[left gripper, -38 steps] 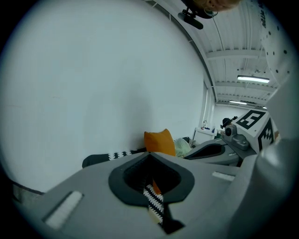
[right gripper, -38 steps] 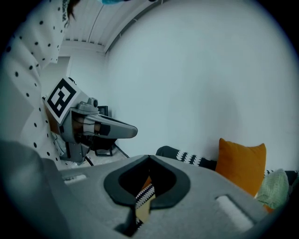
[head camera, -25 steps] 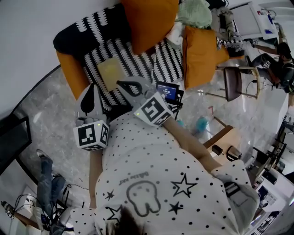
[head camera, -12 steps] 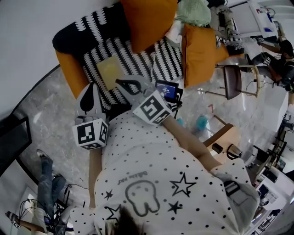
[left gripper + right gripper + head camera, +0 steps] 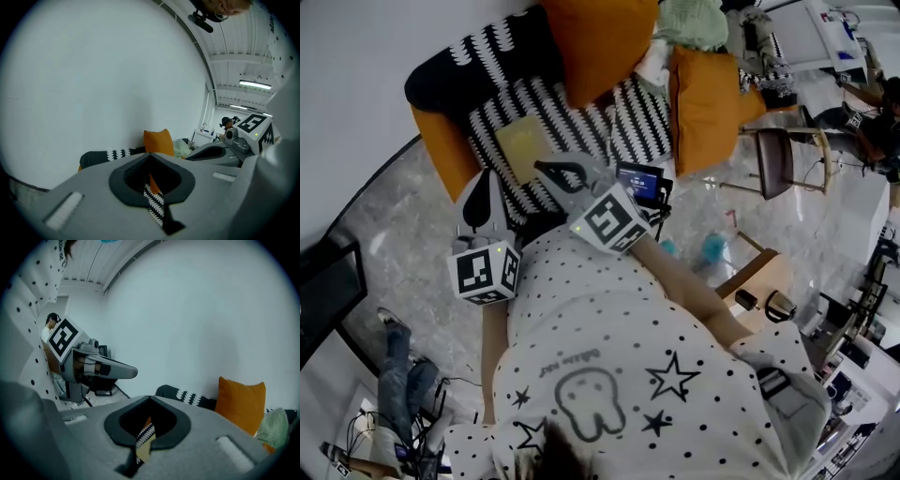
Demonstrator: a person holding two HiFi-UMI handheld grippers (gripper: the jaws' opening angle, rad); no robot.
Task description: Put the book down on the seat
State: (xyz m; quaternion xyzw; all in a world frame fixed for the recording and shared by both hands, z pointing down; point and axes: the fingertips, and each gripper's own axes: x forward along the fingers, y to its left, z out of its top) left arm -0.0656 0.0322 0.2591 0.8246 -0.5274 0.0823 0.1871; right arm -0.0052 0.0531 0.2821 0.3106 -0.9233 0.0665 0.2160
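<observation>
- Book (image 5: 525, 145): pale yellow cover, lying flat on the seat (image 5: 591, 117) of the sofa, on the black-and-white stripes. It sits toward the seat's front corner, near the orange side panel (image 5: 441, 150). Neither tool holds it.
- Left gripper (image 5: 491, 183): jaws pressed together, nothing between them. It hangs over the seat's front edge, just beside the book and apart from it. In the left gripper view, only a sliver of striped fabric and orange shows through the slit between the pads.
- Right gripper (image 5: 549, 171): jaws also together and empty. The tip points at the near edge of the book and is very close to it. From the head view I cannot tell whether it touches the cover. In the right gripper view, a pale strip shows through the slit under a bit of stripe, probably the book.
- Both marker cubes sit close in front of my dotted shirt (image 5: 609, 356).
- Around: one orange cushion (image 5: 600, 37) leans at the back of the seat and a second cushion (image 5: 708, 108) stands at its far end. A dark bolster (image 5: 478, 61) with white zigzag trim lies along the wall side. A chair (image 5: 778, 164) stands on the marbled floor (image 5: 403, 225) beyond the sofa.
</observation>
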